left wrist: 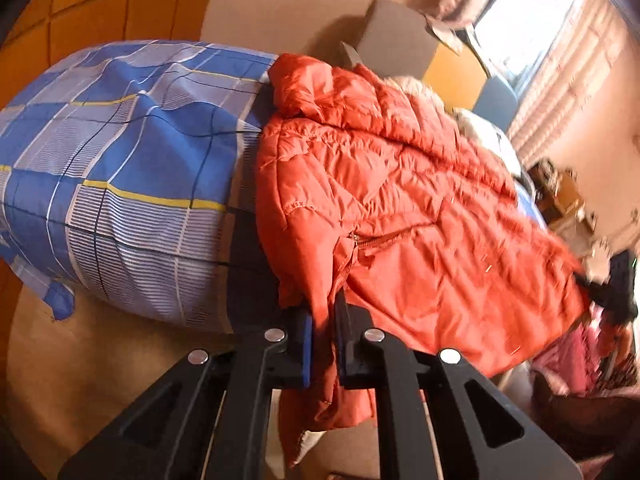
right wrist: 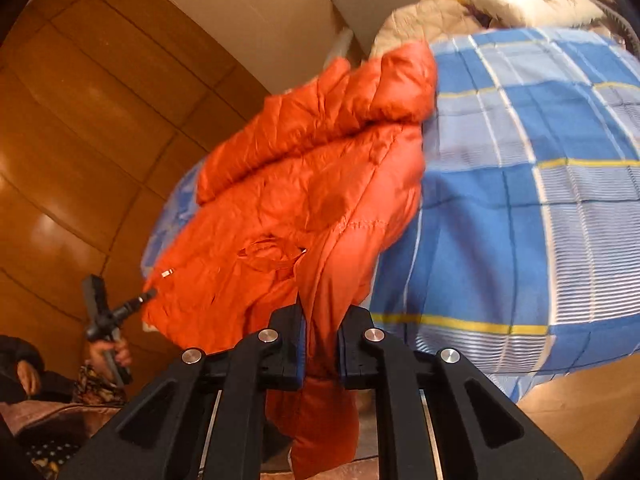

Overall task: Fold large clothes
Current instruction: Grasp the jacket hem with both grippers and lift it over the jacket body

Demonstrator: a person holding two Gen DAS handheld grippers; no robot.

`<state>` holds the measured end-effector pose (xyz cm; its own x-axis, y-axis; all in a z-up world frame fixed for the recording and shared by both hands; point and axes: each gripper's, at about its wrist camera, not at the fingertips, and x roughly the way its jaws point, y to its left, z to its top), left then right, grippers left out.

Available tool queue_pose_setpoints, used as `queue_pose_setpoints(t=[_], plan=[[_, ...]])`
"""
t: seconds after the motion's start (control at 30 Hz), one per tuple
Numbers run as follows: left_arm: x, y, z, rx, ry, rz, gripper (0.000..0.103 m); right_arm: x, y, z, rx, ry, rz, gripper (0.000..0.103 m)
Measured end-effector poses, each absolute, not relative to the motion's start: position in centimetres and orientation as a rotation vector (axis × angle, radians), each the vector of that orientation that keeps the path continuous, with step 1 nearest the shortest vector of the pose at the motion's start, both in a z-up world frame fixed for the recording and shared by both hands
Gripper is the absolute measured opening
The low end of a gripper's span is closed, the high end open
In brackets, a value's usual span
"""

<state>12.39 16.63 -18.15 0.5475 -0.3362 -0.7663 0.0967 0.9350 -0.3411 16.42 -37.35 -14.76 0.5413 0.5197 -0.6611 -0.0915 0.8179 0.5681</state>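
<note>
An orange quilted puffer jacket (left wrist: 384, 184) is held stretched over a bed with a blue plaid cover (left wrist: 120, 168). My left gripper (left wrist: 323, 320) is shut on a fold of the jacket's edge, with fabric hanging down between the fingers. In the right wrist view the same jacket (right wrist: 304, 184) is bunched and lifted above the plaid cover (right wrist: 520, 184). My right gripper (right wrist: 322, 328) is shut on another part of the jacket's edge, with fabric hanging below the fingers. The other gripper (right wrist: 108, 312) shows at the lower left, held in a hand.
A wooden panelled wall (right wrist: 80, 120) and a beige wall stand behind the bed. A pale pillow or bedding (right wrist: 532, 0) lies at the far end. A bright window with curtains (left wrist: 532, 24) is at the right. Pink cloth (left wrist: 576, 352) lies low on the right.
</note>
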Motion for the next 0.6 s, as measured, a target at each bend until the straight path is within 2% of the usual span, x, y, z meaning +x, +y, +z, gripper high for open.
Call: queue_pose_setpoints(t=[0.03, 0.13, 0.2, 0.27, 0.3, 0.37, 0.5, 0.53, 0.57, 0.6], plan=[[12.4, 16.7, -18.7, -0.249, 0.98, -0.265, 0.01, 16.3, -37.8, -14.9, 0.519, 0.935, 0.377, 0.011], [13.5, 16.0, -20.5, -0.181, 1.026, -0.253, 0.022, 16.4, -38.0, -16.4, 0.541, 0.961, 0.361, 0.011], [14.0, 16.2, -21.6, -0.136, 1.043, -0.213, 0.052, 16.4, -38.0, -17.1, 0.545, 0.972, 0.359, 0.011], [14.4, 16.7, -22.2, -0.158, 1.055, -0.219, 0.059, 16.5, -37.9, -17.4, 0.537, 0.975, 0.353, 0.011], [14.4, 17.0, -22.5, -0.176, 1.063, -0.23, 0.066, 16.4, -38.0, -17.6, 0.539, 0.974, 0.354, 0.011], [15.0, 17.4, -23.3, -0.207, 1.09, -0.245, 0.072, 16.7, -38.1, -17.7, 0.547, 0.978, 0.351, 0.011], [15.8, 16.9, -25.6, -0.239, 1.186, -0.309, 0.071, 16.4, -38.1, -18.2, 0.536, 0.995, 0.345, 0.011], [15.8, 16.8, -25.9, -0.247, 1.205, -0.325, 0.067, 16.4, -38.1, -18.4, 0.536, 1.0, 0.342, 0.011], [16.0, 16.6, -26.1, -0.263, 1.224, -0.352, 0.04, 16.4, -38.1, -18.6, 0.542, 1.005, 0.341, 0.011], [16.1, 16.6, -26.0, -0.283, 1.229, -0.371, 0.025, 16.3, -38.1, -18.7, 0.545, 1.008, 0.338, 0.011]])
